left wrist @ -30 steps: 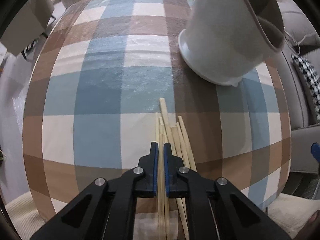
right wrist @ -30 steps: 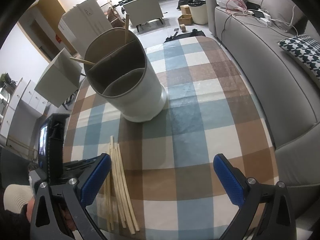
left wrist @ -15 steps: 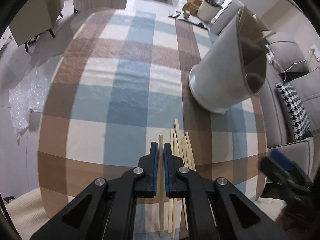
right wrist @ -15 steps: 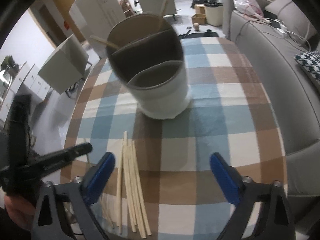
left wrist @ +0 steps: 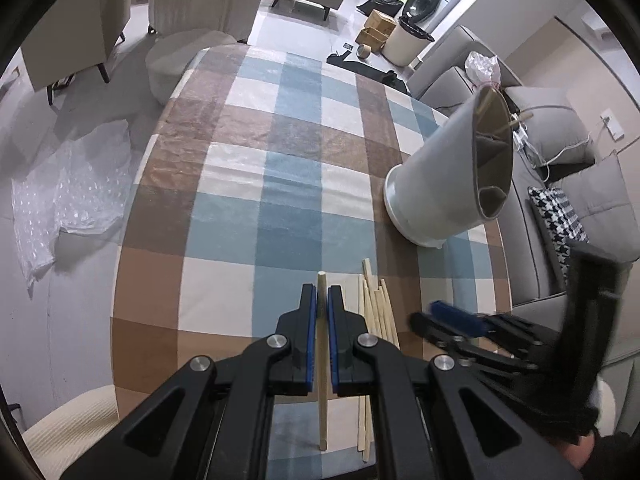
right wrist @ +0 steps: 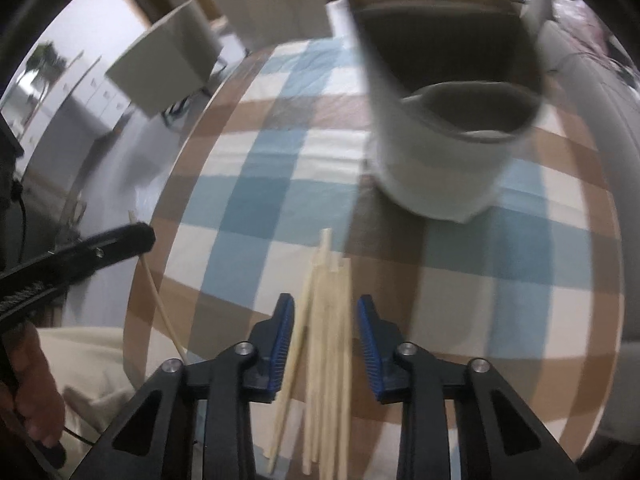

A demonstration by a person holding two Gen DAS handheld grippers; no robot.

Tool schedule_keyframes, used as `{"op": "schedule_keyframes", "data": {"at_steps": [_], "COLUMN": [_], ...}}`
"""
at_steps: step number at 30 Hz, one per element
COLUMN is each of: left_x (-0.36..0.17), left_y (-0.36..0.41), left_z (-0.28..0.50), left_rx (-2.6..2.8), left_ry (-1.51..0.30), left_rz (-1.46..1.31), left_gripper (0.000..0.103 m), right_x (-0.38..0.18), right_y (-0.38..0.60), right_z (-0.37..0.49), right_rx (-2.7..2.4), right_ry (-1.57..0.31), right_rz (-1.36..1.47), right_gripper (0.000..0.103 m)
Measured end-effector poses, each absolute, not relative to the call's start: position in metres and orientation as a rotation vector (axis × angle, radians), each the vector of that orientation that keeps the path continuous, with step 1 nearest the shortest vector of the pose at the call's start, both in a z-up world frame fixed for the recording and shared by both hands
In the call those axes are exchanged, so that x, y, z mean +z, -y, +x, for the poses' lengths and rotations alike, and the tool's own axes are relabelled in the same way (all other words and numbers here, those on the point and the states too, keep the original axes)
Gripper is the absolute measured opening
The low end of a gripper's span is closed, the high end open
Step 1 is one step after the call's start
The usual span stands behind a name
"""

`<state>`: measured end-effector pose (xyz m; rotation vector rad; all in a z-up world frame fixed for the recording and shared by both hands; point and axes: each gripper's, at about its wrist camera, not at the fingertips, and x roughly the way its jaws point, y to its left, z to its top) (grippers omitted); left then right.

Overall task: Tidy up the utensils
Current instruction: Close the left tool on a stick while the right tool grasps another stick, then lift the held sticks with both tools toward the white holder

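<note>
- Left claw (left wrist: 322, 304): clenched on one chopstick (left wrist: 322, 380), lifted clear of the checked tabletop (left wrist: 240, 208).
- Right claw (right wrist: 326, 322): jaws just closing, straddling the pile (right wrist: 326, 344) of about five chopsticks; pad contact unclear.
- One divided holder (right wrist: 448, 152) stands beyond, two chopsticks (left wrist: 520, 118) inside.

A bundle of pale wooden chopsticks (right wrist: 326, 344) lies flat at lower centre on the checked cloth, below the white divided cylindrical holder (right wrist: 448, 120) standing upright at upper right, sticks inside.
</note>
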<state>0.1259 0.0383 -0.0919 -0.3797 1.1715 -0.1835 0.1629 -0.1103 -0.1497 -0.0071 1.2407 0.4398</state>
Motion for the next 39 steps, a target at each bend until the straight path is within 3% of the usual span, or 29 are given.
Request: {"op": "schedule_keyframes", "data": {"at_steps": [2, 16, 19, 32, 39], "left_x": [-0.092, -0.089, -0.091, -0.093, -0.093], "left_y": [-0.046, -0.07, -0.071, -0.074, -0.079], "left_z": [0.127, 0.13, 0.13, 0.128, 0.128], "left_rx": [-0.175, -0.189, -0.19, -0.198, -0.206], "left_ry": [-1.166, -1.14, -1.142, -1.144, -1.144], "left_rz": [-0.388, -0.445, -0.446, -0.441, -0.454], "left_gripper": [0.001, 0.001, 0.001, 0.001, 0.001], "right_x": [-0.16, -0.191, -0.192, -0.192, -0.186], "right_y": [0.098, 0.063, 0.057, 0.036, 0.035], "right_z": [0.167, 0.185, 0.187, 0.188, 0.192], "right_rx": [0.455, 0.449, 0.451, 0.393, 0.445], "right_ry": [-1.27, -1.366, -1.371, -1.315, -1.33], "right_rz": [-0.043, -0.172, -0.188, -0.347, -0.241], "right_gripper": [0.018, 0.013, 0.001, 0.002, 0.005]}}
